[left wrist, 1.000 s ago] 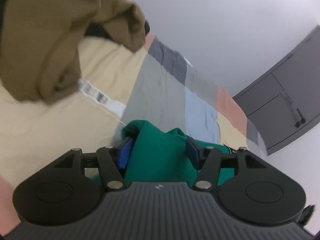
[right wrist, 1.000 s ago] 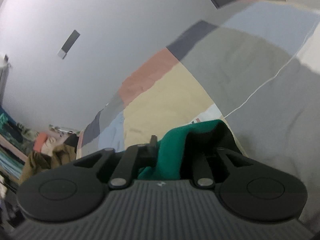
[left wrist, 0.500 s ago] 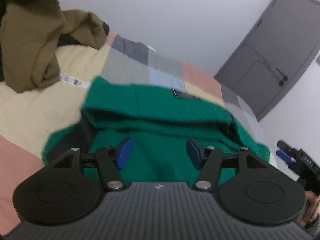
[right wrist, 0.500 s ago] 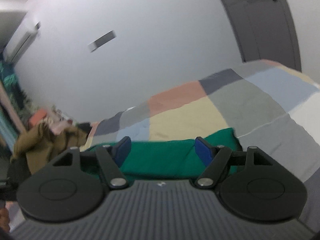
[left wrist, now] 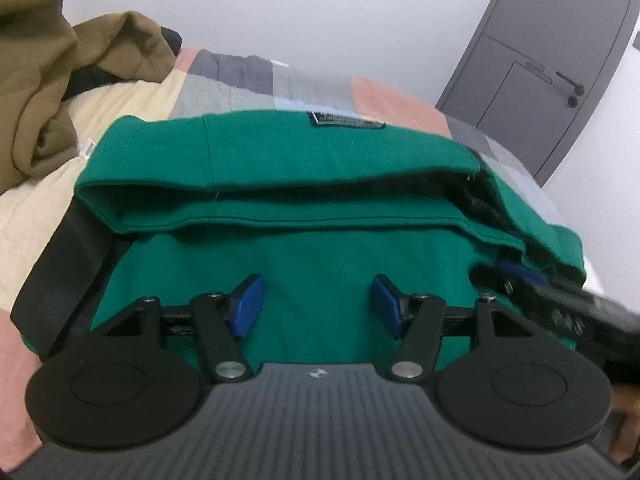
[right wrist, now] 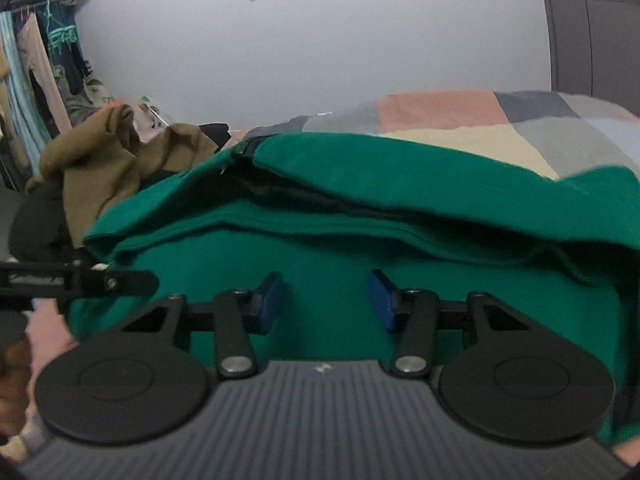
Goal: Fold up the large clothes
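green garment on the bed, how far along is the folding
Done: the green garment lies doubled over on the patchwork bed, one layer over another. In hand: nothing; left claw and right claw hover open above it. Left: the brown garment, heaped unfolded.

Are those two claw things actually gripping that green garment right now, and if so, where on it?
Neither grips it. The left gripper and right gripper both stand open above the folded green garment, which lies on the patchwork bedspread; the right's jaws have just been closing.
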Tool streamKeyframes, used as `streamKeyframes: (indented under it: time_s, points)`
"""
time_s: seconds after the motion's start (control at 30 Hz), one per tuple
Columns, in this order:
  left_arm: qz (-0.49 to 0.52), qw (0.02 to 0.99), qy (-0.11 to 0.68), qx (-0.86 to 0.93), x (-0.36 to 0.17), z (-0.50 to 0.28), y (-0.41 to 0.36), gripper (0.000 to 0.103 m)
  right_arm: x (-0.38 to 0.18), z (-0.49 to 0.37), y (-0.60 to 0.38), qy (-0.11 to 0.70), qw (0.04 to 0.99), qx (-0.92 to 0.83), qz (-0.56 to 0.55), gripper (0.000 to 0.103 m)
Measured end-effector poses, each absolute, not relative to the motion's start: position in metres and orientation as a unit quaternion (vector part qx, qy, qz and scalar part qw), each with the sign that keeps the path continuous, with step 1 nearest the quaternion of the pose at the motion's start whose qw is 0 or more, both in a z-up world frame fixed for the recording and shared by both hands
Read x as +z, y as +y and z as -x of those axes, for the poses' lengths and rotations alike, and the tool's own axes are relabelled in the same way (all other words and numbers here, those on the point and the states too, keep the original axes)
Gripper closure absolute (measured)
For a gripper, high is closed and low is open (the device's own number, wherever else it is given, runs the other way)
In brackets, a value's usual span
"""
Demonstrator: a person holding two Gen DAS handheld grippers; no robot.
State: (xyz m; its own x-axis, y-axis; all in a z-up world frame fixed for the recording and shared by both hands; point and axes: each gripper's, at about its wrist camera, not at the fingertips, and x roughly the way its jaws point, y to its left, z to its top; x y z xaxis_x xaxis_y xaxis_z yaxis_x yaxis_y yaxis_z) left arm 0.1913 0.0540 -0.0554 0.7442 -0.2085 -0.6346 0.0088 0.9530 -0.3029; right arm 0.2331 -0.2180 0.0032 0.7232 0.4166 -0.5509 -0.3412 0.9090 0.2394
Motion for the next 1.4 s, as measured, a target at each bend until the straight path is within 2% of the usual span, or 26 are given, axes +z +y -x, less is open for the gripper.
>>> streamKeyframes:
  time_s: [0.27, 0.67, 0.83, 1.13, 1.23, 1.33, 1.4]
  points:
    - [0.158, 0.919, 0.355, -0.064, -0.059, -0.198, 0.062, 0.038, 0.003, -0.295, -0.195, 0.288, 0.939, 0.183, -0.043, 0.053]
    - [0.193, 0.914, 0.351, -0.066, -0.059, -0.206, 0.074, 0.038, 0.005, -0.402, -0.184, 0.348, 0.929, 0.124, -0.042, 0.056]
    - [0.182, 0.918, 0.346, -0.065, -0.056, -0.206, 0.074, 0.038, 0.018, -0.391, -0.182, 0.341, 0.927, 0.134, -0.079, 0.053]
    - [0.186, 0.923, 0.334, -0.039, -0.044, -0.192, 0.087, 0.038, 0.041, -0.320, -0.143, 0.360, 0.903, 0.223, -0.075, 0.053]
    - [0.187, 0.924, 0.332, -0.028, -0.040, -0.188, 0.094, 0.038, 0.037, -0.308, -0.112, 0.376, 0.892, 0.250, -0.028, 0.053]
    - [0.190, 0.923, 0.333, -0.024, -0.042, -0.188, 0.102, 0.038, 0.034, -0.308, -0.080, 0.359, 0.899, 0.248, 0.048, 0.053]
    - [0.199, 0.918, 0.342, -0.025, -0.046, -0.189, 0.105, 0.038, 0.026, -0.325, -0.068, 0.370, 0.895, 0.246, 0.050, 0.053]
